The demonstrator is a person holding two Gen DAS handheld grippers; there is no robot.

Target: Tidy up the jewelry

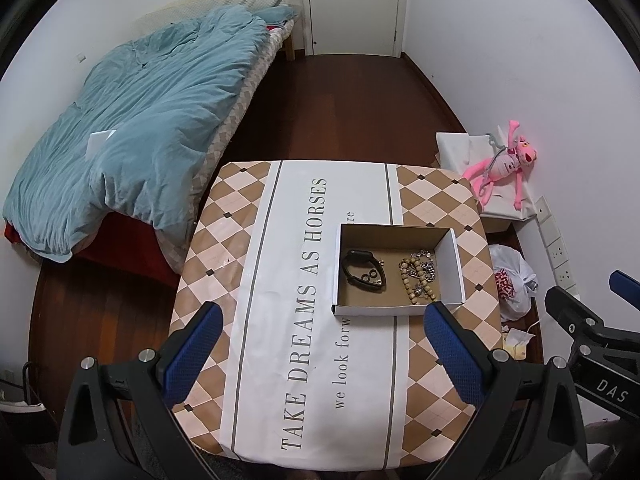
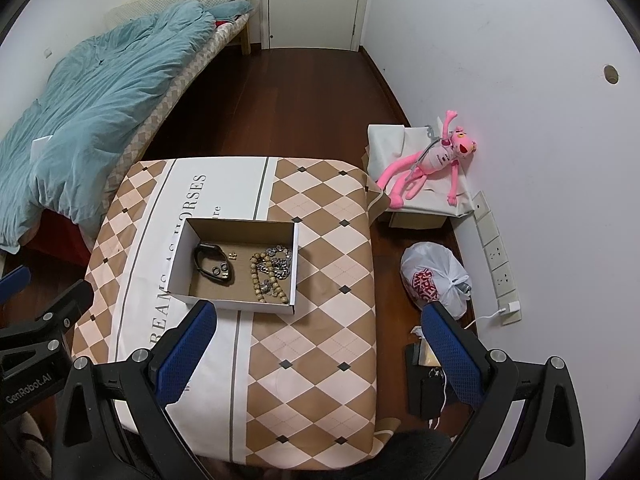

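A shallow cardboard box point(image 1: 450, 258) sits on the bench point(image 1: 280, 280), which is covered by a diamond-patterned cloth. Inside the box, a black watch point(image 1: 362, 270) lies toward its left side with two small rings point(image 1: 369, 277) within the strap's loop. Toward the box's right side lie a beaded bracelet point(image 1: 416, 282) and a silver chain point(image 1: 426, 266), tangled together. The left tool point(image 1: 322, 344) hangs above the bench on the near side of the box, jaws spread wide and empty. The right tool point(image 2: 320, 344) is likewise spread wide and empty, on the box's near right side.
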